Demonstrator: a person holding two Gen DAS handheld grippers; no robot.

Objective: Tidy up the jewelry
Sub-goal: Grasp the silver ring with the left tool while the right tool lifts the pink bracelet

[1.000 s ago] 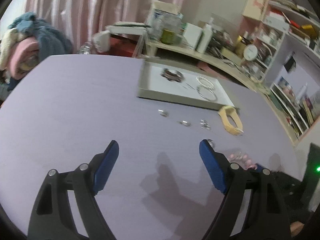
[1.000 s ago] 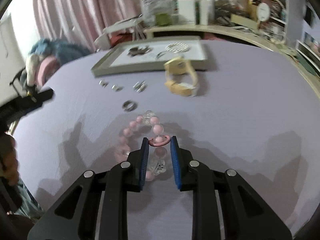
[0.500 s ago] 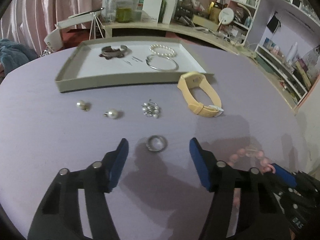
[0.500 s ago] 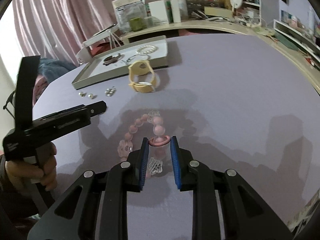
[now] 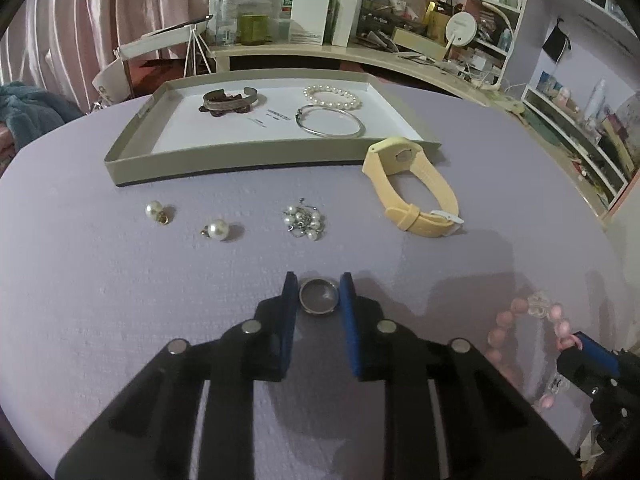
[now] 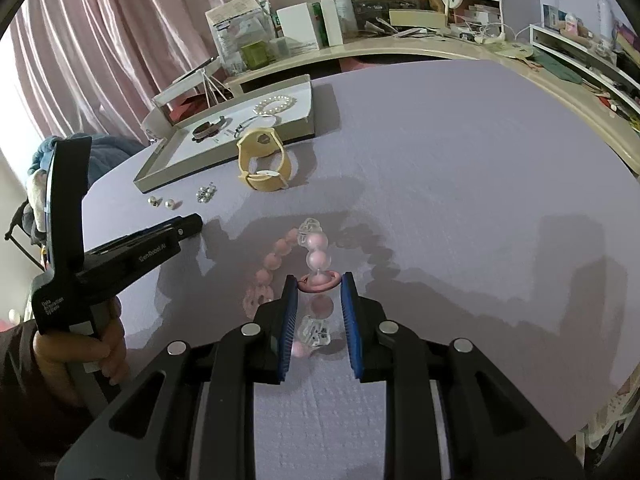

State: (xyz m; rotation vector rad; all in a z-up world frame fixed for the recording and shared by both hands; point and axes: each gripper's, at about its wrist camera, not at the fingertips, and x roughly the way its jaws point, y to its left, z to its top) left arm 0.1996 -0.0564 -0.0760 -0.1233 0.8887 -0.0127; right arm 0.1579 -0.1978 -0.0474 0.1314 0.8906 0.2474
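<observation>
Half a second ago the left tool (image 5: pixel 319 294) stood wide apart short of the silver ring (image 5: pixel 319 296); now its blue pads have closed in until they flank the ring on both sides, seemingly touching its edges, at lower centre of the left wrist view. The ring lies flat on the lilac bench (image 5: pixel 120 280). The right tool (image 6: pixel 319 287) is as before, clamped on a pink ring-shaped bead of the pink bead bracelet (image 6: pixel 316 258), whose strand rises out of the grip at centre frame while the rest curls on the bench to the left. In the left view that bracelet (image 5: pixel 520 312) appears at lower right, with the tip of the right tool (image 5: pixel 576 342) on it.

Above the silver ring, across the middle of the left view, lie two loose pearl earrings (image 5: pixel 154 211) (image 5: pixel 217 230), a small cluster of pearls and metal (image 5: pixel 305 222), and to the right a yellow watch (image 5: pixel 412 192) on its side with the strap buckled, touching the near right corner of the tray. Nothing stands between the ring and the tray (image 5: pixel 240 160).

The shallow beige tray, in the upper middle of the frame, holds a dark metal cuff (image 5: pixel 230 100) at its left, a pearl bracelet (image 5: pixel 332 97) at its upper right, and a thin silver bangle (image 5: pixel 330 122) below that. A cluttered shelf (image 5: pixel 360 46) runs behind it.
</observation>
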